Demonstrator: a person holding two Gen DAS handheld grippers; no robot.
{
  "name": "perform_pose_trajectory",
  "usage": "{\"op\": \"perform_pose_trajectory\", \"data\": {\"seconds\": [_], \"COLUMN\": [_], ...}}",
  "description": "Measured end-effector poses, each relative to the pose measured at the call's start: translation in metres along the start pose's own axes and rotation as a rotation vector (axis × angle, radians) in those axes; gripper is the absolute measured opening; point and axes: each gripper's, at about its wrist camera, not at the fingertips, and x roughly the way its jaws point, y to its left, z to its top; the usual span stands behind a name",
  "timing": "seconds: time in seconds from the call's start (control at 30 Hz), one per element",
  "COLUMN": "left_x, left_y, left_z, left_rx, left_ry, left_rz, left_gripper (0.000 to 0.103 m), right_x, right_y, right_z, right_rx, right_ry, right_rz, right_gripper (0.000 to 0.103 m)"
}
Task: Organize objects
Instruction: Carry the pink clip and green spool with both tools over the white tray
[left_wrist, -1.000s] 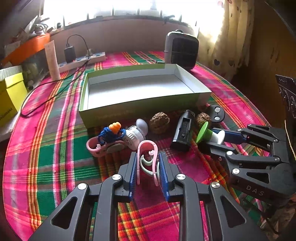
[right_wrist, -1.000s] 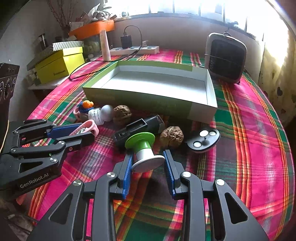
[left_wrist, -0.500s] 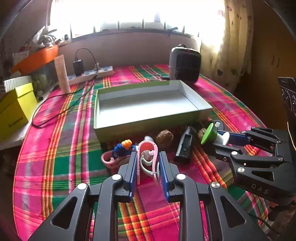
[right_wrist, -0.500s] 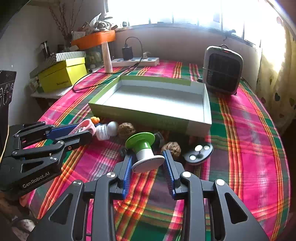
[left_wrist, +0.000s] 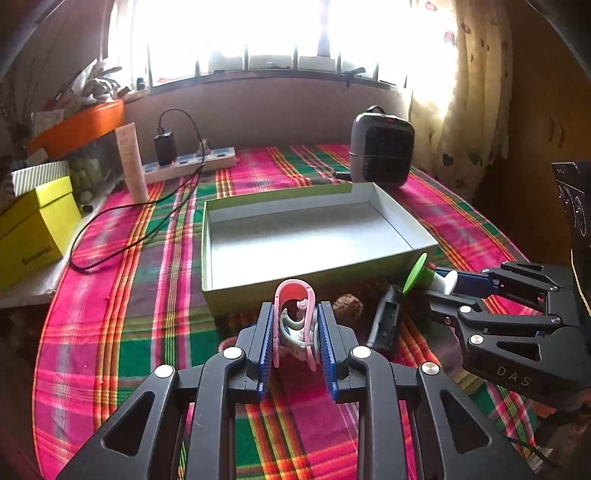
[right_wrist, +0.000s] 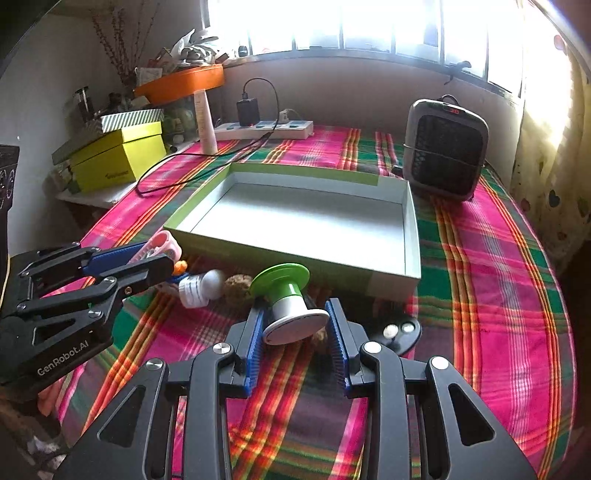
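My left gripper (left_wrist: 294, 325) is shut on a pink clip (left_wrist: 295, 321) and holds it above the cloth, just short of the near wall of the empty green-sided box (left_wrist: 295, 288). My right gripper (right_wrist: 295, 332) is shut on a green-and-white spool (right_wrist: 290, 306), held up near the box's near wall (right_wrist: 295, 258). On the cloth below lie a walnut (left_wrist: 347, 304), a black rectangular device (left_wrist: 386, 321), a white roller bottle (right_wrist: 201, 286), a second walnut (right_wrist: 236, 284) and a black disc with buttons (right_wrist: 400, 330).
A grey heater (right_wrist: 443, 147) stands behind the box at the right. A power strip (right_wrist: 264, 129) with a charger and a looping black cable (left_wrist: 122, 236) lies at the back left. A yellow box (right_wrist: 118, 158) and an orange tray (right_wrist: 181, 83) sit on the left.
Both grippers have risen with their objects and the view has pulled back. The pink clip and the spool now hang higher above the loose items, nearer the box wall.
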Motion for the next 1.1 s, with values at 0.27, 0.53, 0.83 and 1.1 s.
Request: {"op": "perform_pose_trajectory", "data": {"seconds": [0.27,0.53,0.83,1.1], "left_x": [0.010,0.014,0.015,0.023], "left_y": [0.008,0.020,0.017,0.028], "left_z": [0.011,0.019,0.007,0.019], "left_rx": [-0.015,-0.043,-0.041,-0.058], "left_ry": [-0.008,-0.003,0.023,0.015], "left_rz": [0.003,-0.019,-0.091,-0.055], "left_gripper": [0.021,0.021,0.021,0.021], "right_x": [0.011,0.014,0.013,0.022], "right_y": [-0.004,-0.009,-0.013,-0.013], "right_z": [0.014,0.023,0.019,0.036], "right_rx": [-0.002,0.012,0.010,0.001], "right_ry": [-0.001,-0.013,-0.004,-0.008], "right_rz": [0.003,0.004,-0.011,-0.004], "right_gripper": [0.034,0.034,0.034,0.034]}}
